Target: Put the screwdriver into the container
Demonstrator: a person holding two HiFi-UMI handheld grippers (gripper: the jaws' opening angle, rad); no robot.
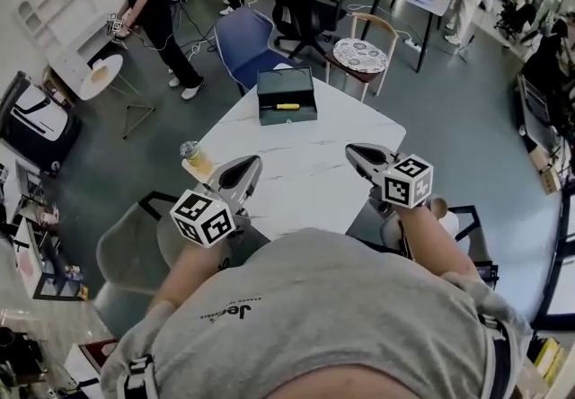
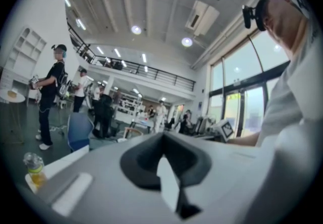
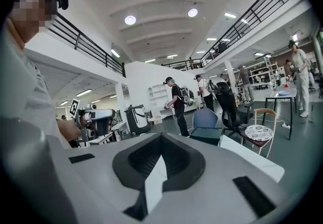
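Screwdriver [image 1: 287,106]: yellow-handled, lying inside the container, on its floor.
Container [image 1: 269,116]: dark open box at the far end of the bench [image 1: 305,168], well apart from both of my tools.
Left hand-held gripper [image 1: 244,171]: jaws together with nothing between them, held over the near part of the bench, close to my body.
Right hand-held gripper [image 1: 364,157]: jaws shut and empty, likewise near me and pointing toward the box.
Bench surface: bare between my jaws and the box (a drink bottle [image 1: 191,153] stands at the left edge and is no part of the task).
Done: the placing, as I judge it, since the tool rests in the box and I hold nothing.
Left: nothing that I can see.
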